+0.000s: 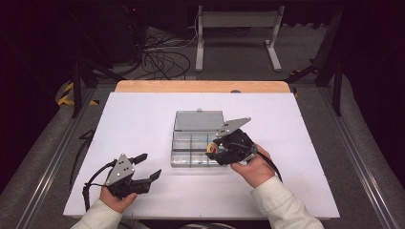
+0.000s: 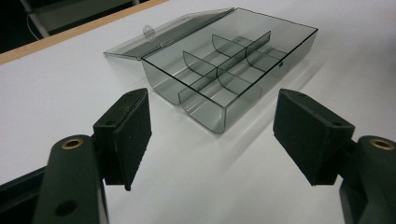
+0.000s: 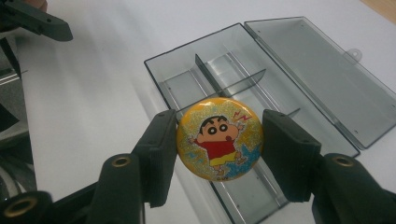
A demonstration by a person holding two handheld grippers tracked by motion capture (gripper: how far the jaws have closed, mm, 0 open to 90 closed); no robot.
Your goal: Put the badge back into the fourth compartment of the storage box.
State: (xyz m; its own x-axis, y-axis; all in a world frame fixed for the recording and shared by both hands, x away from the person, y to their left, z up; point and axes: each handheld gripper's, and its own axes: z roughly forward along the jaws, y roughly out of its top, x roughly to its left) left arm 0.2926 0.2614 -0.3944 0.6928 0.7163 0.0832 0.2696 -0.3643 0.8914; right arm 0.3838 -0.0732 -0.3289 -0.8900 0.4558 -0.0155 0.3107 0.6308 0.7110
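White worktop spread wide in the high view, wooden strip along its far edge. At centre, a clear smoked-plastic compartment box, hinged lid lying open on the far side. Seen from the left tool's view alone: curved dividers and bare compartments. Seen from the right tool's view alone: the picture on the round yellow glitter badge, a cartoon boy in a red shirt. Right tool clenched on that badge by its rim, held over the box's right end, just above the compartments. Left tool released, jaws wide, nothing between, near the worktop's near-left, well apart from the box.
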